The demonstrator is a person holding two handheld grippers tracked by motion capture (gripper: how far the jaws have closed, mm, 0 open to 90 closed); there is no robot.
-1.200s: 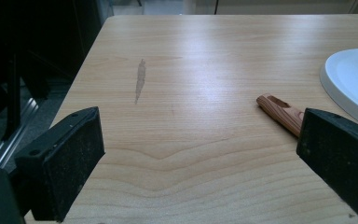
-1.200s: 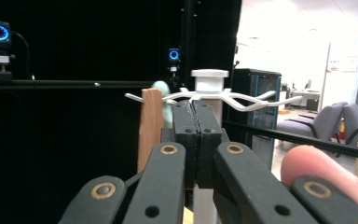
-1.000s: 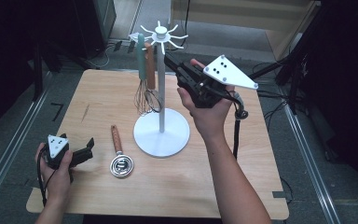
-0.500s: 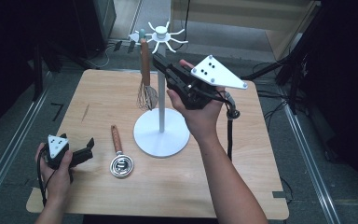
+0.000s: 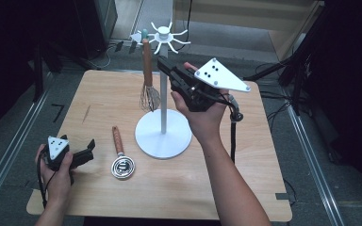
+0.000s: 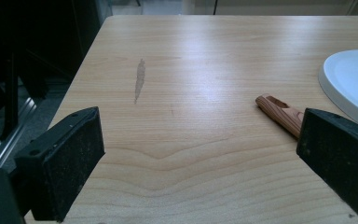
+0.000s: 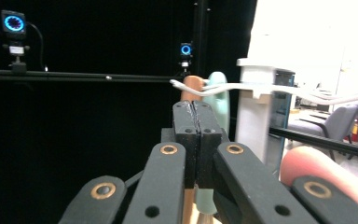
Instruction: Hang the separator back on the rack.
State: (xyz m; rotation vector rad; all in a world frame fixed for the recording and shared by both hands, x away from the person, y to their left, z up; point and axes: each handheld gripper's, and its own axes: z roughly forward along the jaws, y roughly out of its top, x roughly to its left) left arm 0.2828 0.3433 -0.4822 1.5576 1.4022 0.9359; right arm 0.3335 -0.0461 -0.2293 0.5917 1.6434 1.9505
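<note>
At the top of the white hook stand (image 5: 163, 123), the whisk (image 5: 148, 80) hangs by its wooden handle from one of the spoke hooks, wire head down beside the pole, clear of the round base. The right gripper (image 5: 162, 62) is held up just beside that handle, level w/ the upper pole, its grey three-cornered plate facing up. In the right gripper view its pads (image 7: 186, 135) are pressed flat together w/ nothing visible between them; the whisk handle (image 7: 192, 84) and a pale green piece sit right behind the tips, so contact can't be judged there. A white hook arm runs across above the tips.

Near the table's (image 5: 99, 89) front left corner, the left gripper (image 5: 87, 149) rests low in the person's hand, jaws spread wide, nothing between them. In the left gripper view, bare wood lies between the jaws and the wooden end of a 2nd utensil (image 6: 279, 112) shows next to the far jaw. From the high view that utensil (image 5: 120, 156) lies flat btwn the left gripper and the stand base, coiled metal head toward the person.
</note>
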